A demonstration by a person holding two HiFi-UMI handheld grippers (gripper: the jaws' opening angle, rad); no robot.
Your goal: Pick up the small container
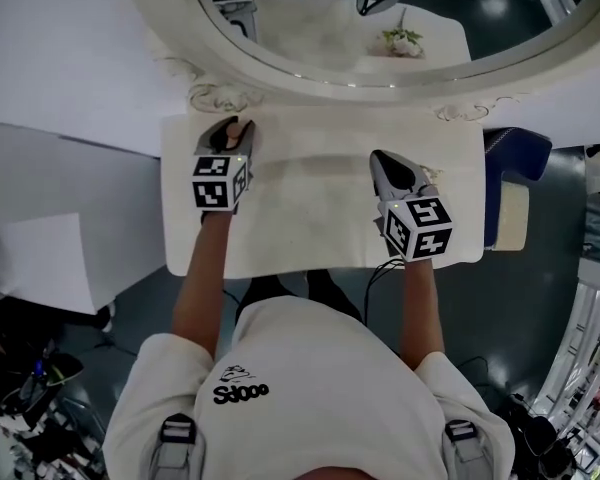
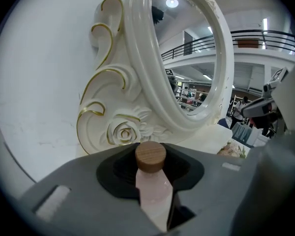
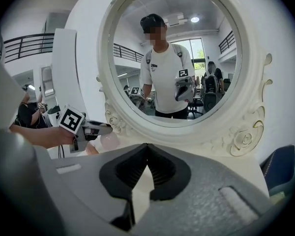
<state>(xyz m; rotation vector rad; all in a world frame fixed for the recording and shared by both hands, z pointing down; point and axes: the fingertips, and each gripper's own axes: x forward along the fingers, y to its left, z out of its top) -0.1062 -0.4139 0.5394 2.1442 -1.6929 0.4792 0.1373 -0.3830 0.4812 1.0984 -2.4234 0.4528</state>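
The left tongs (image 2: 151,150) are closed on the small container (image 2: 153,191), a pale pink bottle with a round wooden cap (image 2: 150,156). The bottle body fills the gap between the two jaws and touches both. The cap stands just beyond the jaw tips. The tongs body cuts off the lower part of the bottle, so the left gripper view does not show whether it still rests on the bench (image 1: 310,218).

The right tongs (image 3: 147,145) are closed tip to tip and hold nothing. They are positioned over the bench, well apart from the container and to its right.

In the head view the container is nearly hidden. Only a small reddish patch shows at the tips of the left tongs, near the rear left corner of the bench. The right gripper view shows these tongs side-on, with the marker cube (image 3: 71,119) and a pale pink shape at the tips.

Just behind the container stands a carved rose (image 2: 122,132) with gold scrolls. Above it rises the oval mirror (image 3: 108,82), which reflects the person in a white T-shirt. The head view cuts off its far side.
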